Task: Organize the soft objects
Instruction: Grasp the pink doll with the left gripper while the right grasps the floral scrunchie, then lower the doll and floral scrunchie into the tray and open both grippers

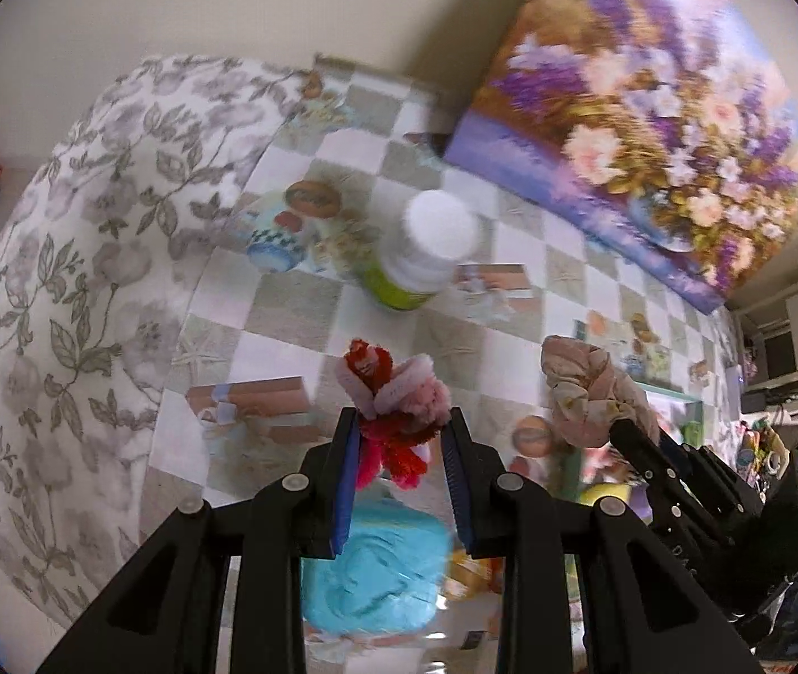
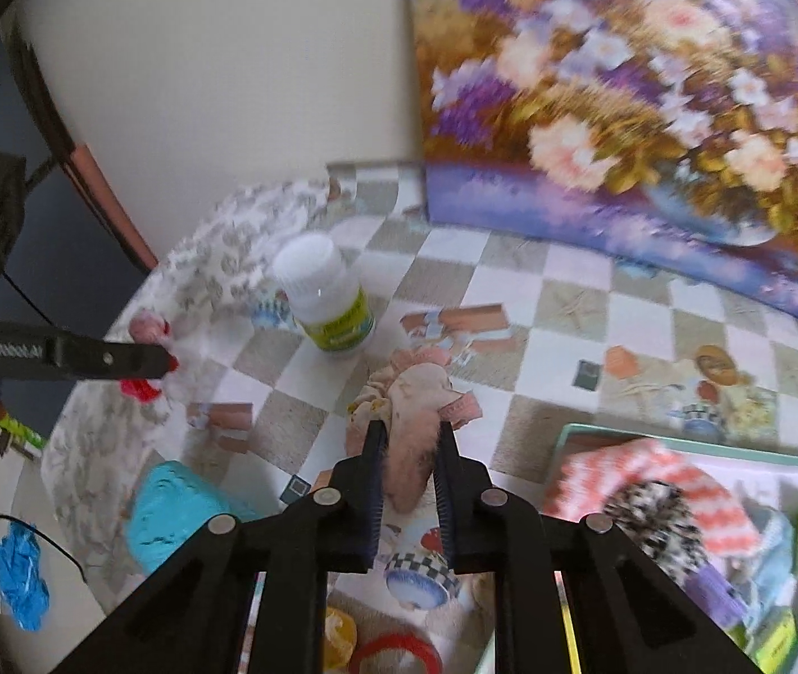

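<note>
My left gripper (image 1: 402,424) is shut on a red and pink fuzzy scrunchie (image 1: 393,393) and holds it above the checkered table. It also shows at the left of the right wrist view (image 2: 166,362), with the scrunchie (image 2: 146,328) in it. My right gripper (image 2: 409,428) is shut on a beige-pink fabric scrunchie (image 2: 410,393), lifted over the table; in the left wrist view this scrunchie (image 1: 584,387) hangs at the right. A teal-rimmed box (image 2: 567,435) at the lower right holds several soft things, among them a striped coral cloth (image 2: 652,477).
A white-capped bottle with a green label (image 2: 323,295) stands mid-table. A floral canvas painting (image 2: 624,112) leans on the wall behind. A leaf-patterned cloth (image 1: 62,281) covers the left. A turquoise soft lump (image 2: 174,505) and a red tape roll (image 2: 399,651) lie near the front.
</note>
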`<action>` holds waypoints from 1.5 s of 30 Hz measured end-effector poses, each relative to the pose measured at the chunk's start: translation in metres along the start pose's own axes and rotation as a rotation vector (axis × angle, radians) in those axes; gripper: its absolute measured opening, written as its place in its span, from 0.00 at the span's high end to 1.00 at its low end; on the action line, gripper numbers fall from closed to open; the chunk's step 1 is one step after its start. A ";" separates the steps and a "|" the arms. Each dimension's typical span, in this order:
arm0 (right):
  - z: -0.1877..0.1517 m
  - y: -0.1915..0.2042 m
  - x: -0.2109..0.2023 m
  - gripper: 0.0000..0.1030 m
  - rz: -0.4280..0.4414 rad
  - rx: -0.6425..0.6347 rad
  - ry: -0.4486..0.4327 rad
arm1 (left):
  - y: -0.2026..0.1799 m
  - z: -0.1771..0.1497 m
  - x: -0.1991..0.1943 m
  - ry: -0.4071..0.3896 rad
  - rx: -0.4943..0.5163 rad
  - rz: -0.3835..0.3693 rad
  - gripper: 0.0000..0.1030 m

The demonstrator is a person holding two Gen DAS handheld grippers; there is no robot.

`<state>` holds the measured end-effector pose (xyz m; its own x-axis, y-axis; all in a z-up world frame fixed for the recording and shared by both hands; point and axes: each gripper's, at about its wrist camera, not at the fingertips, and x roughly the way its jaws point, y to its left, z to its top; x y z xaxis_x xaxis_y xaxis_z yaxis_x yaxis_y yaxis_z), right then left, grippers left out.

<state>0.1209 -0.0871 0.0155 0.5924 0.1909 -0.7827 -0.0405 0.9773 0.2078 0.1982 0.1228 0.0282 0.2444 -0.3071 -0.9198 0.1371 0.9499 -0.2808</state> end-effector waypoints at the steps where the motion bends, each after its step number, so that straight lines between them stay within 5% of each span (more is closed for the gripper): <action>1: -0.002 -0.004 -0.011 0.84 -0.006 0.010 -0.017 | -0.009 -0.003 -0.006 -0.015 0.015 -0.002 0.71; 12: -0.024 -0.058 -0.092 0.84 -0.118 0.109 -0.114 | -0.112 -0.042 -0.029 -0.079 0.192 -0.040 0.71; 23: -0.053 -0.136 -0.136 0.84 -0.198 0.261 -0.147 | -0.205 -0.089 0.012 -0.049 0.319 -0.049 0.71; 37: -0.094 -0.213 -0.082 0.84 -0.241 0.445 0.061 | -0.251 -0.140 0.129 0.079 0.345 0.022 0.71; 45: -0.104 -0.223 -0.064 0.83 -0.277 0.464 0.147 | -0.254 -0.148 0.144 0.079 0.367 0.030 0.71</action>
<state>0.0082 -0.3078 -0.0417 0.4108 -0.0237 -0.9114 0.4788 0.8563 0.1936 0.0564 -0.1542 -0.0737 0.1804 -0.2600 -0.9486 0.4695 0.8702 -0.1492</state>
